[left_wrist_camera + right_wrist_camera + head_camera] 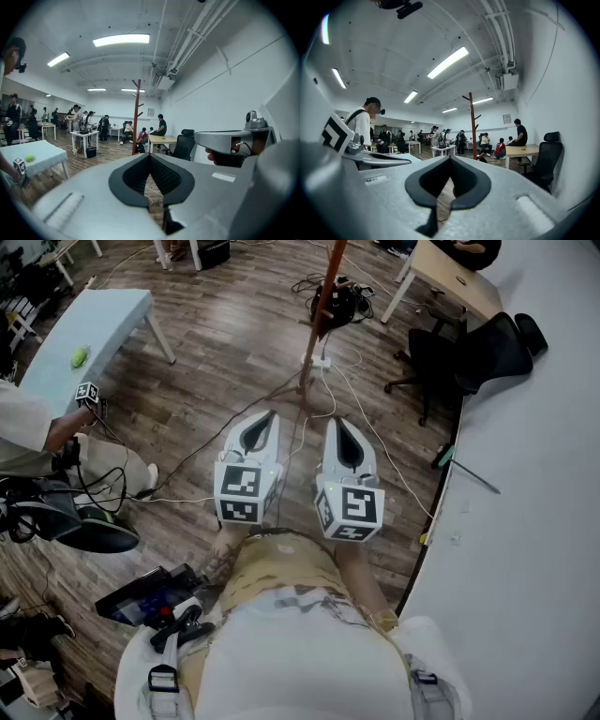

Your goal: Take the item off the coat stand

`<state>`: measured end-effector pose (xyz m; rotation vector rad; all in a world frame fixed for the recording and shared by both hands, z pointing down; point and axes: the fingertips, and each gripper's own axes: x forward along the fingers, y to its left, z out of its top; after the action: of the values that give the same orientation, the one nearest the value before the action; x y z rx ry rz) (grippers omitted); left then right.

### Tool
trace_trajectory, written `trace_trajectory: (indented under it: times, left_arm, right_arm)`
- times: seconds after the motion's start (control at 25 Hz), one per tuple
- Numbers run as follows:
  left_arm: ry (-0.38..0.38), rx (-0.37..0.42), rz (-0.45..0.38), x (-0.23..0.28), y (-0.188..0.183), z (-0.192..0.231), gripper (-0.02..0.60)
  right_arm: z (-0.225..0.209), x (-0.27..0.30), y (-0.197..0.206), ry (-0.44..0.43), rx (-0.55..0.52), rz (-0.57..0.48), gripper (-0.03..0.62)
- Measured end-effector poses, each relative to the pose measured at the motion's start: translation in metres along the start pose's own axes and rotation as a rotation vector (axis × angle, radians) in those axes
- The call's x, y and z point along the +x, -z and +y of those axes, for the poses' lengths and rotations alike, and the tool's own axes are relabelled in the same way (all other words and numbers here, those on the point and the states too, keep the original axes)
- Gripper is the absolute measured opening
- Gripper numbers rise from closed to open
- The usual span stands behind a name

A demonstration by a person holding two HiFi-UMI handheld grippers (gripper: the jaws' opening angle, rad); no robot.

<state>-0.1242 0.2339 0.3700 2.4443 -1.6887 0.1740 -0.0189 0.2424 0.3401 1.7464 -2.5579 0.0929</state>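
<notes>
The coat stand (322, 307) is a reddish-brown wooden pole a few steps ahead, with its foot on the wood floor. A dark item (338, 302), perhaps a bag, sits low against the pole; whether it hangs or rests on the floor I cannot tell. In the left gripper view the coat stand (136, 117) rises with bare upper pegs and the dark item (139, 148) at its foot. My left gripper (271, 414) and right gripper (335, 420) are held side by side, pointing at the stand, well short of it. Both are shut and hold nothing.
A pale blue table (89, 329) with a green ball (79, 357) stands at the left, a person (23, 432) beside it. A black office chair (469, 357) and a wooden desk (455, 277) stand right of the stand. Cables (323, 404) trail across the floor. A white wall (525, 521) runs along the right.
</notes>
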Motion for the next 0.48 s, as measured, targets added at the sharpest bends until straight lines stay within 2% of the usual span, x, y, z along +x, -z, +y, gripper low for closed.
trace_trajectory:
  times: [0.48]
  left_arm:
    - [0.018,-0.044,0.0,-0.004,0.004,-0.004,0.002]
  right_arm:
    - [0.001,-0.006,0.012,0.016,0.005,0.017,-0.002]
